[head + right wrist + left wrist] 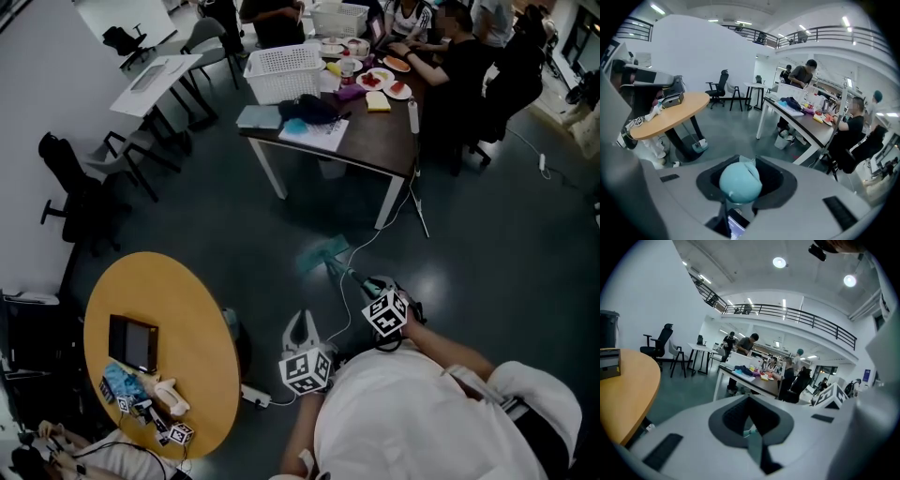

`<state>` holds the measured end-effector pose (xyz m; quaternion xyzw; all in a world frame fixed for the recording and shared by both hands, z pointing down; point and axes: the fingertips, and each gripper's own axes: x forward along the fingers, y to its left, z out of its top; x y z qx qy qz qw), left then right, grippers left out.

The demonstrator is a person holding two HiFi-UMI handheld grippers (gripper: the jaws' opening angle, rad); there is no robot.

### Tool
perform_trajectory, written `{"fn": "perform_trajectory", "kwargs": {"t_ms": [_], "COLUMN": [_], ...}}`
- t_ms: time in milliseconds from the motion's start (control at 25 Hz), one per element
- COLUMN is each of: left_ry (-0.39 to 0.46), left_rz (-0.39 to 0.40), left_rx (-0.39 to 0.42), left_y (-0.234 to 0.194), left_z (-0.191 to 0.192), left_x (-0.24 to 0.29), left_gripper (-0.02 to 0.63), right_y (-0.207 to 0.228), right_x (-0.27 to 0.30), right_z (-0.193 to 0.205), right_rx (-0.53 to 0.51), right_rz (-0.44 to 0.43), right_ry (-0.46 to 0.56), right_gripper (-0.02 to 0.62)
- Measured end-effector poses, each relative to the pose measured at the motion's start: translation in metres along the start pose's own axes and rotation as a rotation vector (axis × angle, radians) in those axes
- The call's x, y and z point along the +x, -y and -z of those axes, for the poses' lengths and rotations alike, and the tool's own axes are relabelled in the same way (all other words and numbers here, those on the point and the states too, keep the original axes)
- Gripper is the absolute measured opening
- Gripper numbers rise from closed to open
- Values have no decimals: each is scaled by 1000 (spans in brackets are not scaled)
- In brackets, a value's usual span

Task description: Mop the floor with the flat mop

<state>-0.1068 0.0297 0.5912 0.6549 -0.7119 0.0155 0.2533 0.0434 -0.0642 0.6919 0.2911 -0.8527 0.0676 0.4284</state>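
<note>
The flat mop's teal head (323,251) lies on the dark floor in front of me in the head view. Its handle (345,272) slants back to my right gripper (373,284), which is shut on it. In the right gripper view the handle's round teal end (740,182) fills the notch between the jaws of the right gripper (740,180). My left gripper (302,326) hovers to the left of the handle, apart from it. In its own view the left gripper (751,420) has its jaws together with nothing held; only a thin strip of floor shows through.
A dark table on white legs (375,131) with a basket, plates and seated people stands just beyond the mop. A round wooden table (178,347) is close on my left. A white cable (389,220) trails across the floor, and office chairs (75,187) line the left wall.
</note>
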Motion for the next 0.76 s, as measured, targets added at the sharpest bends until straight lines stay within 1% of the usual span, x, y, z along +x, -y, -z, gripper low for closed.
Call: {"fn": "perform_trajectory", "kwargs": {"t_ms": [320, 760], "left_ry": [4, 2], "left_rz": [23, 53], "left_rx": [-3, 18], "left_y": [6, 18], "left_z": [0, -3], "left_x": [3, 13], "left_gripper": [5, 5], "right_y": [-1, 2], "right_x": [-3, -2], "right_z": [5, 1], "right_rx": [-7, -13], "right_rz": [-2, -20], "right_ry": [0, 19], "right_gripper": [114, 114]}}
